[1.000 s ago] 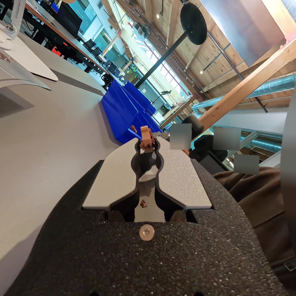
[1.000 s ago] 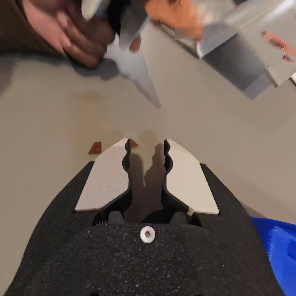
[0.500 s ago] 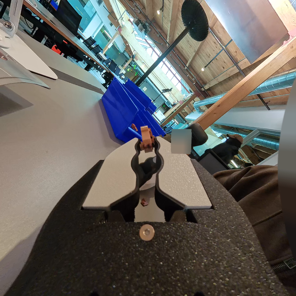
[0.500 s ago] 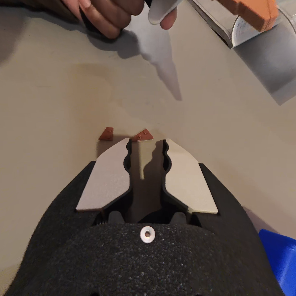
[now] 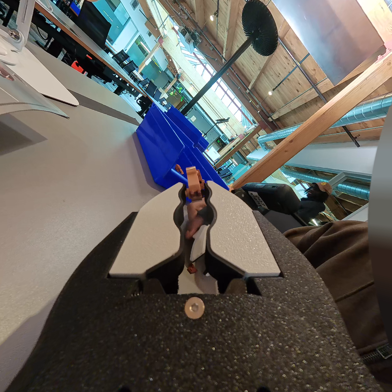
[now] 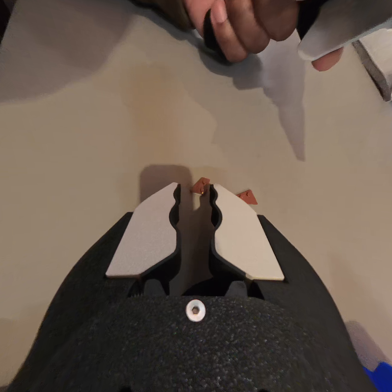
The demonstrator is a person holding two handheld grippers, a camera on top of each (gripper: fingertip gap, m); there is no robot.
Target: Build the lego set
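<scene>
Lego build [image 5: 194, 186]: left gripper [image 5: 195, 186] clamps it; our open right gripper [image 6: 195, 186], newly shifted, now brackets the left brown wedge plate [image 6: 200, 187], frame centre, ready to pick.

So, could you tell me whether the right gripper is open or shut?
Open: the right gripper shows table between its fingertips, a brown wedge plate lying just ahead, ungripped.
</scene>
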